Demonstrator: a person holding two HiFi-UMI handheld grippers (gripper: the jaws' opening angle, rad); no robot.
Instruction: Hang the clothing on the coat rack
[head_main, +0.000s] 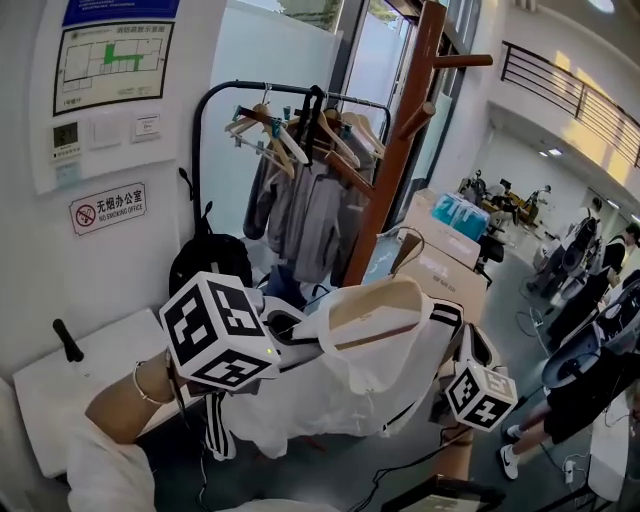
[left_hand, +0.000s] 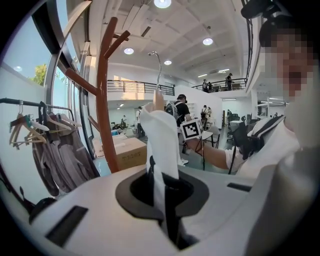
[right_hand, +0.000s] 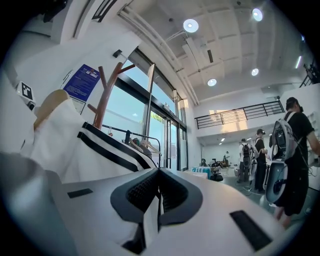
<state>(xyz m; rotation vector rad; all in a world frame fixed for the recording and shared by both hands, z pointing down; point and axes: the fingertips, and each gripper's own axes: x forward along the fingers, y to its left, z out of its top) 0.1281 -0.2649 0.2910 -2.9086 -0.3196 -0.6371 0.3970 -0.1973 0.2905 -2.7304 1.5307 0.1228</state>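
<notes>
Left gripper (left_hand: 162, 192), right gripper (right_hand: 158, 192) clamp shirt (head_main: 370, 392).

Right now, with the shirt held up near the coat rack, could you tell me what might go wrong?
Both the left hand-held gripper and right hand-held gripper pinch only the white shirt, not its wooden hanger, which could tip or slide out. Its hook could also snag the crowded garment rail beside the coat rack.

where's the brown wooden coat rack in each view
head view: coat rack upper centre, leaning up to the right, behind the white shirt.
left gripper view: left of centre, left of the shirt.
right gripper view: upper left, thin, above the shirt.
shared landmark: the white shirt, nearest in all three.
</notes>
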